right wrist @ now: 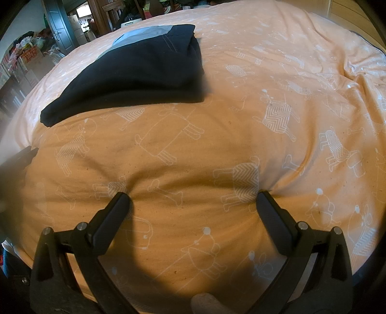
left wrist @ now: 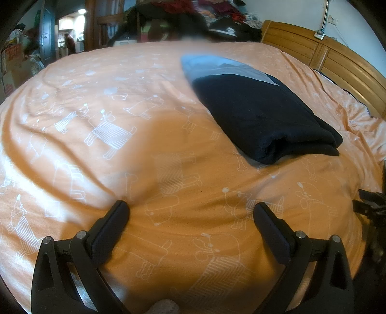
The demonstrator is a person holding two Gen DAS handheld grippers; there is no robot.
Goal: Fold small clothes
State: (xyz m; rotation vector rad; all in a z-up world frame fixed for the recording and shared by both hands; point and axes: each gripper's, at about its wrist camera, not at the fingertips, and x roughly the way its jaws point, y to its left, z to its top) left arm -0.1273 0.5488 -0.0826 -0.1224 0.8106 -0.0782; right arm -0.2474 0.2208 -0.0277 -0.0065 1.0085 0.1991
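A dark navy garment with a grey panel (left wrist: 263, 113) lies folded into a thick bundle on the orange bedspread (left wrist: 144, 157). In the right wrist view the same garment (right wrist: 142, 74) sits at the upper left. My left gripper (left wrist: 190, 205) is open, its tips resting on bare bedspread, with the garment ahead and to the right. My right gripper (right wrist: 193, 194) is open too, both tips pressing into the bedspread (right wrist: 277, 145), the garment lying ahead and to the left. Neither gripper holds anything.
A wooden headboard (left wrist: 325, 58) runs along the right. A heap of mixed clothes (left wrist: 205, 17) is piled past the bed's far edge. A doorway (left wrist: 70, 31) and boxes (right wrist: 26, 62) lie to the left. The other gripper's black frame (left wrist: 371, 207) shows at the right edge.
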